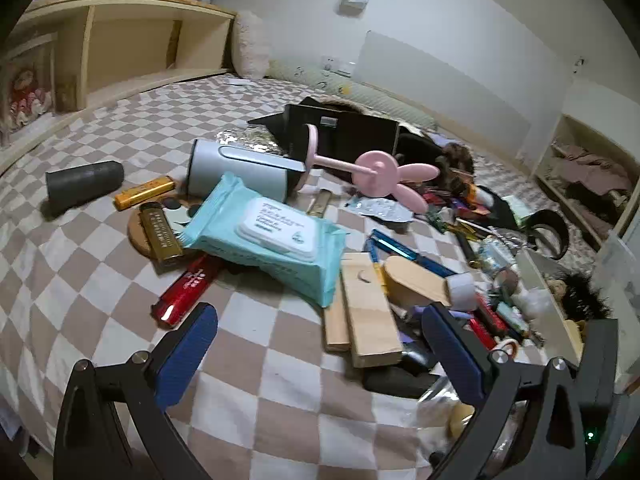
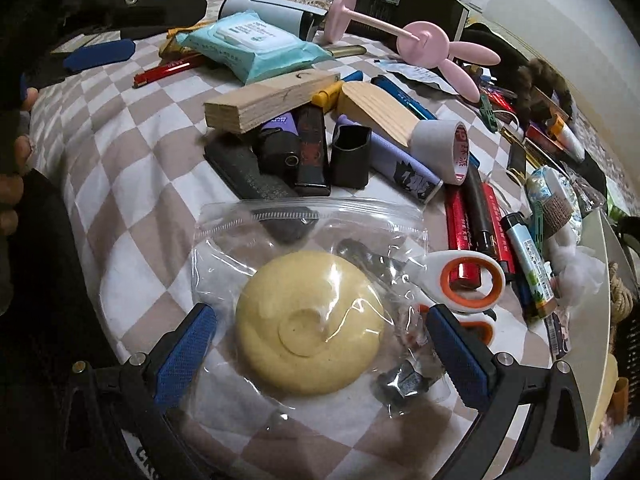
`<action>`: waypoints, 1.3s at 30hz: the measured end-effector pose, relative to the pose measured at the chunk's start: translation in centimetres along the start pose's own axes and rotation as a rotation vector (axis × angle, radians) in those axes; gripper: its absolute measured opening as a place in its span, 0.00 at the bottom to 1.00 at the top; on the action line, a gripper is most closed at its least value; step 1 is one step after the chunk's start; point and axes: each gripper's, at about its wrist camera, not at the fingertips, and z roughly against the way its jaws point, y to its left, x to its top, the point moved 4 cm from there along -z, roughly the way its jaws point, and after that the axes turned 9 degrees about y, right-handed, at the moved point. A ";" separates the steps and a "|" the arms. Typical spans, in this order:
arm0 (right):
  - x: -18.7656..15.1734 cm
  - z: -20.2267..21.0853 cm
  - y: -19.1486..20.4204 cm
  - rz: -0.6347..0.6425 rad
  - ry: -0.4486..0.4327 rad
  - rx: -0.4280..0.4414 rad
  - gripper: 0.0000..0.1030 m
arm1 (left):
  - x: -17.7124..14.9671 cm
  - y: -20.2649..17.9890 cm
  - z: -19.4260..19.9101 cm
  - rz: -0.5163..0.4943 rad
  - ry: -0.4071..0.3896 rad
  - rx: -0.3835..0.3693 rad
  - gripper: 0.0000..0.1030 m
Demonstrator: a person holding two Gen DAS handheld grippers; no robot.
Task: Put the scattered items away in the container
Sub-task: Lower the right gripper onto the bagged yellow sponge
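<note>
Scattered items cover a checkered bed cover (image 1: 100, 280). My right gripper (image 2: 324, 354) is open, its blue pads on either side of a clear zip bag (image 2: 312, 280) holding a yellow round disc (image 2: 308, 324), not touching it. My left gripper (image 1: 320, 348) is open over bare cover, with two wooden blocks (image 1: 368, 308) just ahead of it; one of its pads (image 2: 100, 56) shows in the right wrist view. A teal wipes pack (image 1: 264, 236) lies beyond. The white container (image 1: 540, 284) stands at the right with a dark furry thing inside.
A pink rabbit-ear stand (image 1: 376, 172), pale cylinder (image 1: 236, 168), dark grey cylinder (image 1: 84, 184), black box (image 1: 344, 132), tape roll (image 2: 444, 144), scissors (image 2: 468, 280) and lighters (image 2: 528, 256) crowd the bed. A wooden shelf (image 1: 132, 40) stands far left. A person's hand (image 2: 16, 152) is at the left edge.
</note>
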 end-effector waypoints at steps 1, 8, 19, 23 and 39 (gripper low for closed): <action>0.0 0.0 0.1 -0.003 -0.001 -0.008 1.00 | 0.0 0.2 -0.1 0.009 0.006 0.003 1.00; -0.1 0.0 0.1 -0.024 -0.034 -0.023 1.00 | -0.4 -0.5 -1.2 -0.020 0.053 -0.012 1.00; -0.6 0.8 -0.5 -0.126 -0.170 0.024 0.97 | -0.9 -2.3 -3.1 -0.097 0.125 -0.044 0.98; -0.5 1.1 -1.0 -0.160 -0.191 0.059 0.97 | -1.0 -3.1 -4.1 -0.131 0.150 -0.048 0.79; -0.5 1.3 -1.3 -0.210 -0.222 0.124 0.97 | -1.0 -2.9 -4.6 -0.110 0.172 -0.088 0.33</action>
